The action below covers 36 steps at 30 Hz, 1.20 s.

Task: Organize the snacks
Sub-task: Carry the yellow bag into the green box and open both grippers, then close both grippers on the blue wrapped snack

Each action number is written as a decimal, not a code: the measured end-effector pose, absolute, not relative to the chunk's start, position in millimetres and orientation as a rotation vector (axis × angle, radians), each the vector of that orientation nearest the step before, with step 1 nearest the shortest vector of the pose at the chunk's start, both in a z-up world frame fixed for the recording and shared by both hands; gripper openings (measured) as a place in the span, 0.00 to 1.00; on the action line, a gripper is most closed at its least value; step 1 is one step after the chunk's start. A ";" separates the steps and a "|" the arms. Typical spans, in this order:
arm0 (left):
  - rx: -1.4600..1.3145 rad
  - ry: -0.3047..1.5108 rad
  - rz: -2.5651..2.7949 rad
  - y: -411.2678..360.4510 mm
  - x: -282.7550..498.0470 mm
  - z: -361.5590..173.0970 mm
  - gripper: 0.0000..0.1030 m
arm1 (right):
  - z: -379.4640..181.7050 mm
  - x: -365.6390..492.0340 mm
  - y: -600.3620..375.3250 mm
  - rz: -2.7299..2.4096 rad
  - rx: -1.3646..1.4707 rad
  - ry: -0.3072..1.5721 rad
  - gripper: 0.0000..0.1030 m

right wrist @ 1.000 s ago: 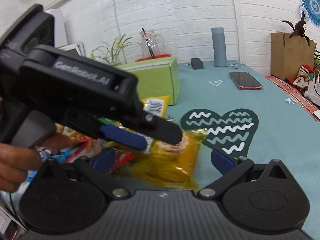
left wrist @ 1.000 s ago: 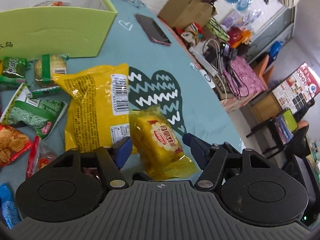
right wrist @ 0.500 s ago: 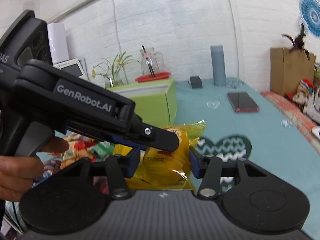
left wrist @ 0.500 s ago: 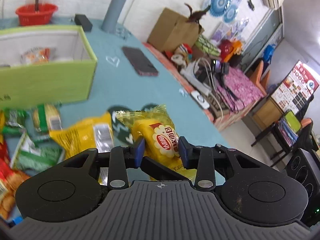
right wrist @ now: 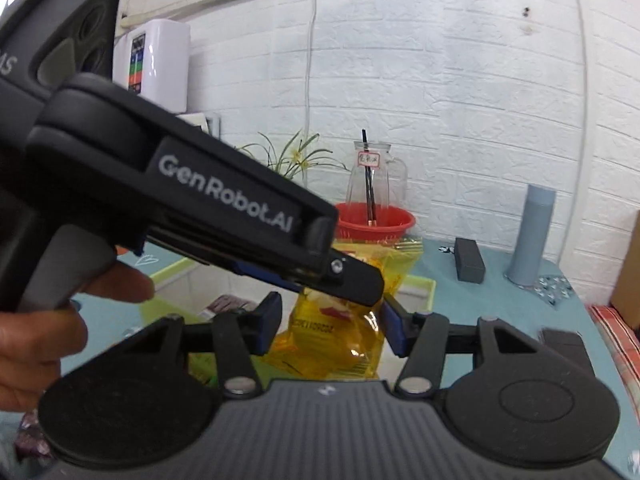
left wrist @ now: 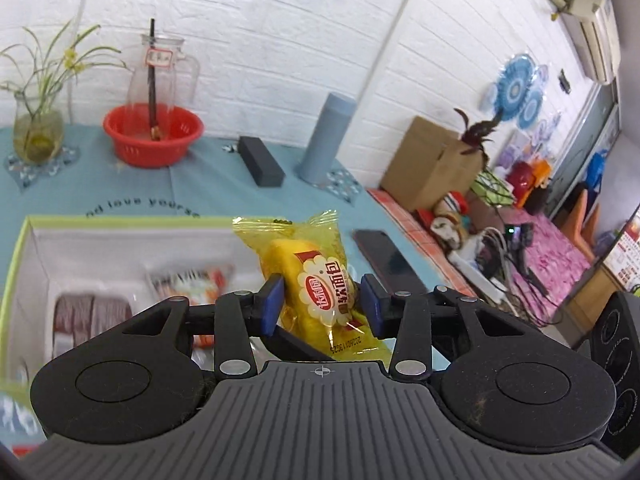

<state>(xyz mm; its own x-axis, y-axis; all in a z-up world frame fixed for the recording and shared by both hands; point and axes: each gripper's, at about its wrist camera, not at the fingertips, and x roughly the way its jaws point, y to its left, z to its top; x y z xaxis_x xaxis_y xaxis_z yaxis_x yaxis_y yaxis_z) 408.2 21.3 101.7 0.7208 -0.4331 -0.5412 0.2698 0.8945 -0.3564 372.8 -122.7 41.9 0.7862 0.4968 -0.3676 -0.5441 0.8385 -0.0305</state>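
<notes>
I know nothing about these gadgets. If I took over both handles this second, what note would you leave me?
Left claw: shut on the yellow bread packet, raised by the green box.
Right claw: its fingers flank the same packet; grip unclear.
Done: a few snacks lie in the box.
Left: probably lower the packet in and release.

A lived-in home: tablecloth, potted plant, wall air conditioner.
</notes>
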 end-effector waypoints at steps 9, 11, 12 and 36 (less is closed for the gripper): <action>-0.315 0.769 -0.390 30.0 479.7 45.6 0.31 | 8.9 445.4 -113.5 0.577 -0.130 0.486 0.69; -0.364 0.749 -0.418 35.7 474.1 51.0 0.46 | 11.6 439.1 -119.5 0.569 -0.119 0.471 0.74; -0.373 0.719 -0.422 38.3 466.1 57.8 0.53 | 15.8 432.2 -124.3 0.571 -0.104 0.455 0.76; -0.413 0.678 -0.209 112.4 173.2 19.4 0.74 | -23.0 154.3 -148.2 0.654 0.031 0.527 0.99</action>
